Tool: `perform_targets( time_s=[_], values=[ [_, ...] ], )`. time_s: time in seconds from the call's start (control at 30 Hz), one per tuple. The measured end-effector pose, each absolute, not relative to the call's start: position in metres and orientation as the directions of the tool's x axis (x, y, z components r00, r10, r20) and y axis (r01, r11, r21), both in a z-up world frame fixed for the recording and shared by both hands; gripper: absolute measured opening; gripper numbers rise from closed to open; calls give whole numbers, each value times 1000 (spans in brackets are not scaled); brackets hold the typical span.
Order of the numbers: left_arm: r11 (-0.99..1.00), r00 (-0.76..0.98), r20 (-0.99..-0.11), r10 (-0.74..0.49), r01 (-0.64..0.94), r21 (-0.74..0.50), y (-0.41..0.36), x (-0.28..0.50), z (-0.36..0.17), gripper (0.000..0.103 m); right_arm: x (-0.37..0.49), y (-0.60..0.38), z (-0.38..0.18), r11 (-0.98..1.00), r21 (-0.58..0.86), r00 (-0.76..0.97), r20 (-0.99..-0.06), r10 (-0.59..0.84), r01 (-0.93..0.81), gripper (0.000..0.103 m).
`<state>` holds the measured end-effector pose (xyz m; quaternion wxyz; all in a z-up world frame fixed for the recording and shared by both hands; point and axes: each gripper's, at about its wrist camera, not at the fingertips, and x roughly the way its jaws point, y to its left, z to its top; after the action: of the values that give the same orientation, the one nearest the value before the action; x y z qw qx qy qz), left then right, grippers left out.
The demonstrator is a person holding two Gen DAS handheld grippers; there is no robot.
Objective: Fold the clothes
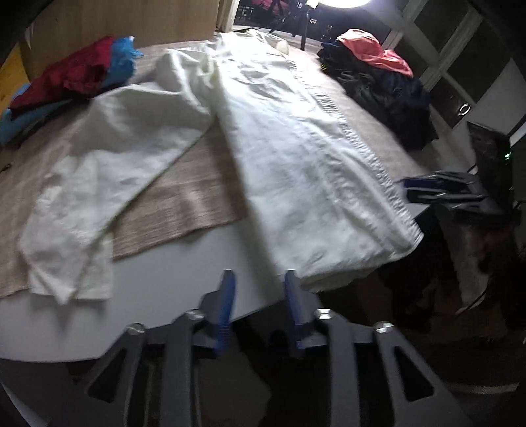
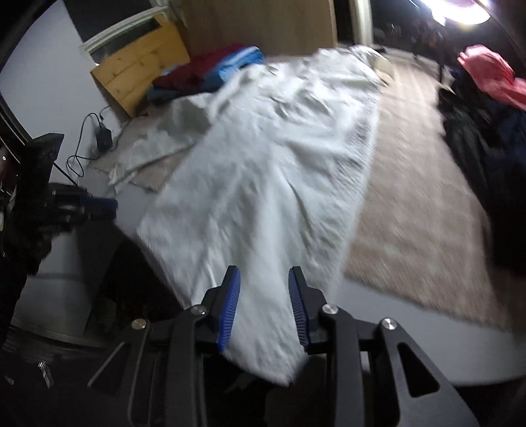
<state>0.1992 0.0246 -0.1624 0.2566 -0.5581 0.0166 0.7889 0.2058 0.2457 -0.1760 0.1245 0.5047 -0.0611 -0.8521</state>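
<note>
Dim room, one strong lamp [image 1: 342,2] at the top edge, blown out to pure white glare in both views. Light falls from the far side, so the white garment [image 1: 296,147] reads bright while the near table edge [image 1: 65,328] goes grey and the floor below is nearly black. Dark clothes pile [image 1: 388,92] loses all detail. Right wrist view heavily motion-blurred: the garment and the beige cloth [image 2: 411,197] smear diagonally. Left wrist view sharper, slight blur only. Strong fisheye bending, black vignette in the corners. A soft shadow runs along the garment toward the camera.
</note>
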Motion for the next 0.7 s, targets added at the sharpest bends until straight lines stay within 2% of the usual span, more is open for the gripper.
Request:
perform_targets(
  time_s=[0.17,0.2,0.23,0.37,0.5,0.57,0.63,0.7],
  values=[
    [-874,-225,-901,370,-414,-255,45,198,-170,35,196,232,-194,-971,175,-442,-867,-230,162,30],
    [-874,-218,-901,375,-407,-265,44,198,-170,27,199,231,-197,-972,165,-434,-873,-222,166,30],
    [-872,-208,-902,377,-408,-270,45,198,-173,3,199,230,-202,-974,152,-423,-881,-210,167,30],
    [-869,-207,-907,367,-424,-255,45,202,-176,1,208,230,-213,-976,116,-390,-903,-181,184,31],
    [-881,-210,-909,359,-398,-256,35,206,-171,3,215,232,-205,-974,99,-340,-926,-166,205,31],
    [-904,-239,-922,305,-377,-202,22,210,-162,5,219,231,-190,-970,86,-336,-928,-160,226,31],
    [-922,-286,-914,286,-341,-182,-4,213,-146,26,223,231,-170,-967,81,-347,-923,-165,242,31],
    [-953,-355,-907,228,-271,-134,-41,209,-132,38,223,233,-134,-963,98,-397,-897,-195,252,32]
  ],
)
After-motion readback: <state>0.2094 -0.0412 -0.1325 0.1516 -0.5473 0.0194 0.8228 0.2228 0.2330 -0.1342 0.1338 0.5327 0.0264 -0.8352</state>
